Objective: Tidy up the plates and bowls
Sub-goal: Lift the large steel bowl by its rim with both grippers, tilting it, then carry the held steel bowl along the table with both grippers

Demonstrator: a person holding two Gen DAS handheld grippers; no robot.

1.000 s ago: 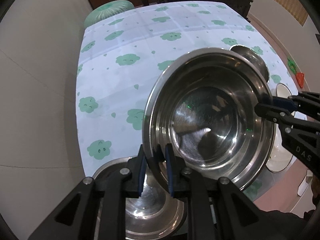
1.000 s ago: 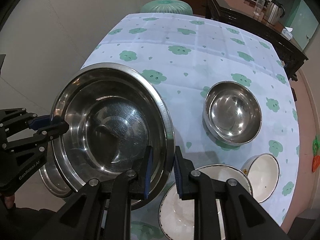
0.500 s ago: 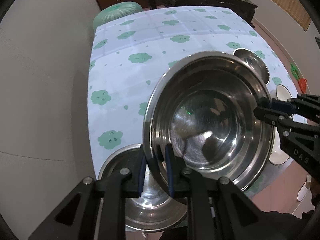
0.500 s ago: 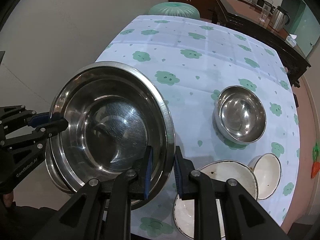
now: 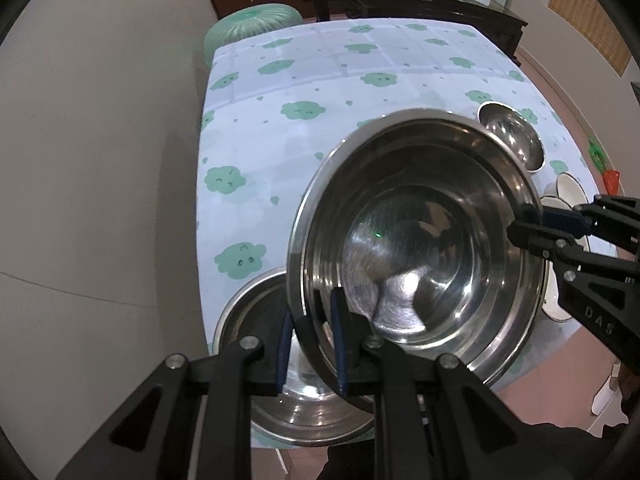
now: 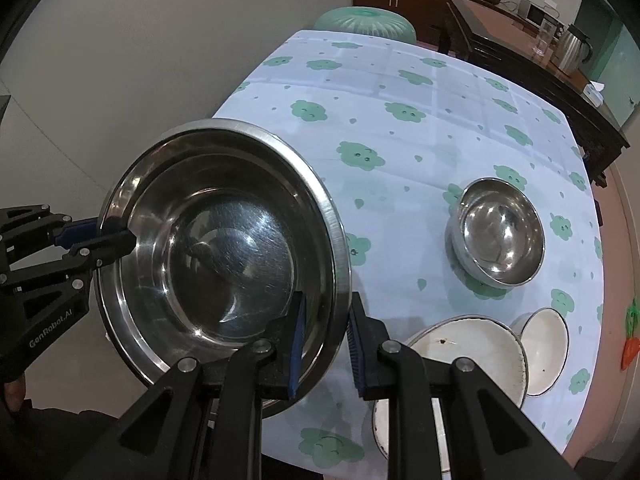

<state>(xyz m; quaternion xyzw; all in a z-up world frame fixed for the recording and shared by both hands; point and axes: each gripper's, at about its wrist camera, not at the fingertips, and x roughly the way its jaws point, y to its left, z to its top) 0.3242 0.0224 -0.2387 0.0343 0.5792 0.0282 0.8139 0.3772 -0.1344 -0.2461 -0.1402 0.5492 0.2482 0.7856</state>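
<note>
Both grippers hold one large steel bowl [image 5: 424,236] in the air by opposite rim edges. My left gripper [image 5: 310,338] is shut on its near rim. My right gripper [image 6: 325,338] is shut on the other side of the rim of the same bowl [image 6: 224,240]. Below it, a second large steel bowl [image 5: 272,392] rests at the table's near-left corner. A smaller steel bowl [image 6: 498,232] sits on the cloth to the right. A white plate [image 6: 460,360] and a small white bowl [image 6: 546,338] lie at the near right.
The table has a pale blue cloth with green cloud prints [image 6: 400,80]. A green round stool [image 6: 364,18] stands at its far end. Dark wooden furniture [image 6: 520,40] with a kettle lines the far wall. The floor drops off left of the table.
The held bowl has risen and come back toward the near-left corner. More of the lower steel bowl now shows beneath it. Both grips are unchanged.
</note>
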